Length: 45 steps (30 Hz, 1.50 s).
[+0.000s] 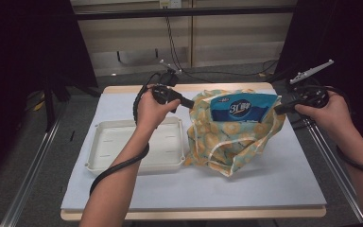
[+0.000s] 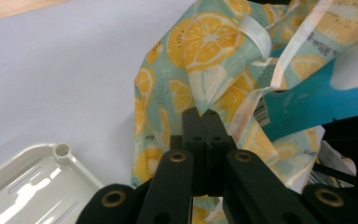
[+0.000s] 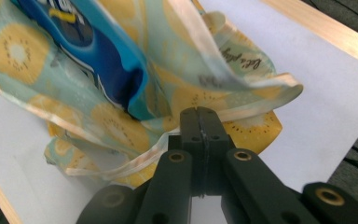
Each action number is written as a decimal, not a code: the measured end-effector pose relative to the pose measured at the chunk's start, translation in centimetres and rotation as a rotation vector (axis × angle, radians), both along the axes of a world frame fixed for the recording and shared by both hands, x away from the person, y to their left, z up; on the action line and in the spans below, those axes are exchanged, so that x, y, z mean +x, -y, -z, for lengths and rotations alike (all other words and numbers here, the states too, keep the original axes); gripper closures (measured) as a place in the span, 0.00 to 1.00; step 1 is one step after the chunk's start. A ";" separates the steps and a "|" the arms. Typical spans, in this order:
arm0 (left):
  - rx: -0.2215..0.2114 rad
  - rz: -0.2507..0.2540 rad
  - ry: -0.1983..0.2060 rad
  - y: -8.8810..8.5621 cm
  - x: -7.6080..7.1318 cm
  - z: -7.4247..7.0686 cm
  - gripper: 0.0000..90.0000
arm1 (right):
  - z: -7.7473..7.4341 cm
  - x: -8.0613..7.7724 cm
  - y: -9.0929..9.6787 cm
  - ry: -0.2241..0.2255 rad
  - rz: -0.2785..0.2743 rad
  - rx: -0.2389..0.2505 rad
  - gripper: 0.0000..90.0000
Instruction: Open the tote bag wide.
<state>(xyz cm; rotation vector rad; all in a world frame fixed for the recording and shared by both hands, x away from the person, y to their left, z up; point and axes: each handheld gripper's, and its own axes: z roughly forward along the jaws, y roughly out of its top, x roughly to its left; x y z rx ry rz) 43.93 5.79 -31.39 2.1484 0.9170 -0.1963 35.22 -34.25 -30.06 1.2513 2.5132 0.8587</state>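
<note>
- Two grippers pinch my fruit-print cloth bag [image 1: 227, 137] at mid-table, just right of the white tray [image 1: 123, 163].
- My left gripper [image 1: 192, 105] is clamped on its left rim.
- My right gripper [image 1: 276, 109] is closed on its right rim.
- A blue packet [image 1: 241, 108] stands inside.
</note>
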 end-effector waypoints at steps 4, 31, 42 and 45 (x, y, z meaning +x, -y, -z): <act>0.015 -0.028 -0.008 -0.1 0.4 0.5 1.00 | 0.2 -0.1 0.1 -0.002 -0.012 -0.007 1.00; 0.016 -0.039 -0.041 -0.6 0.6 1.7 1.00 | 0.5 -1.0 0.9 0.031 0.056 -0.006 0.75; 0.003 -0.039 -0.046 -0.4 0.9 2.0 1.00 | 2.1 1.1 0.8 0.025 0.109 0.051 0.67; 0.014 -0.021 -0.034 -0.4 1.0 2.1 1.00 | 2.4 1.2 0.8 -0.003 0.095 0.063 0.72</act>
